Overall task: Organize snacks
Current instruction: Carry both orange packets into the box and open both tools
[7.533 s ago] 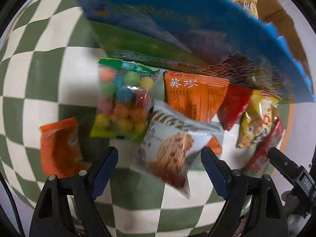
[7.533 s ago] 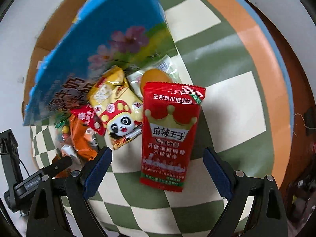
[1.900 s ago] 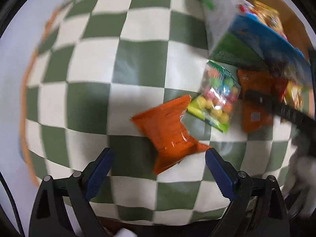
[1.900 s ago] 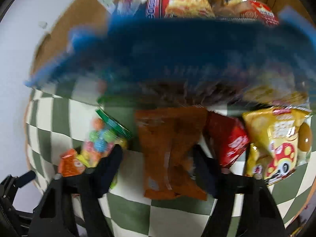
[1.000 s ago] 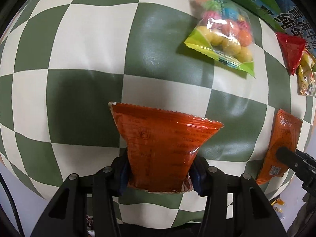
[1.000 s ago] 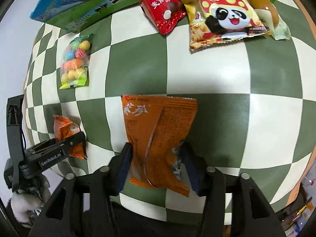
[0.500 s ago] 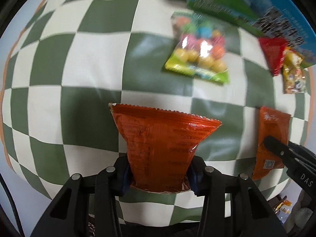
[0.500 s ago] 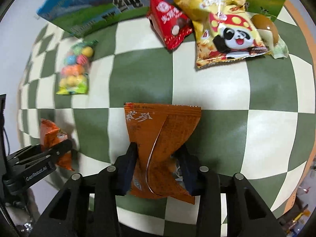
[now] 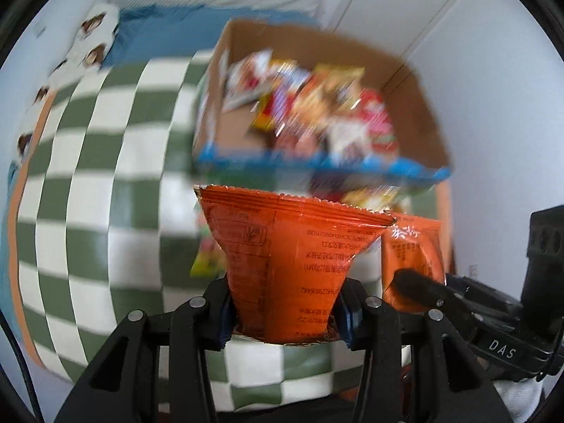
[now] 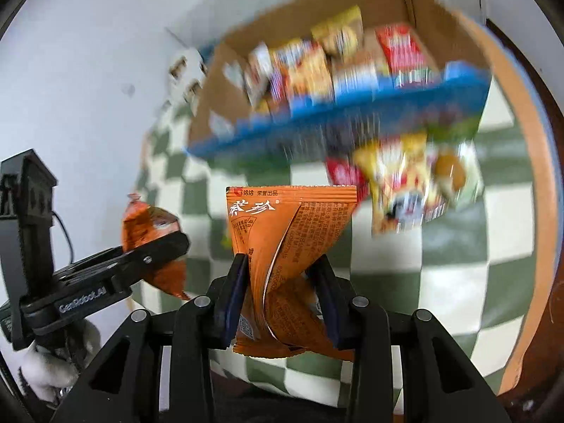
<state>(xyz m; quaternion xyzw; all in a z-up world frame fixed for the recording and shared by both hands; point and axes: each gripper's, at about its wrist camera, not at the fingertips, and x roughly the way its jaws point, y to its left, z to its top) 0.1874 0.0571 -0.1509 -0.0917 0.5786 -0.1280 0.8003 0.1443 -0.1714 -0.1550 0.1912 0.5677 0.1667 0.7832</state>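
Observation:
My left gripper (image 9: 285,313) is shut on a dark orange snack packet (image 9: 292,257) and holds it up off the checked tablecloth. My right gripper (image 10: 282,299) is shut on a lighter orange packet (image 10: 289,239) with white characters, also lifted. Each gripper shows in the other's view: the right one with its packet (image 9: 412,257) at the left wrist view's right edge, the left one with its packet (image 10: 151,232) at the right wrist view's left. Ahead stands an open cardboard box (image 9: 416,105) (image 10: 218,81) with a blue front, holding several blurred snack packs.
On the green and white checked cloth (image 10: 454,246) in front of the box lie a yellow panda snack bag (image 10: 402,183), a red packet (image 10: 343,172) and a bag of coloured candy balls (image 9: 208,261). A white wall is behind the box.
Both grippers have lifted their orange packets off the cloth and tilted up, so the open box now fills the view ahead. Both stay shut.

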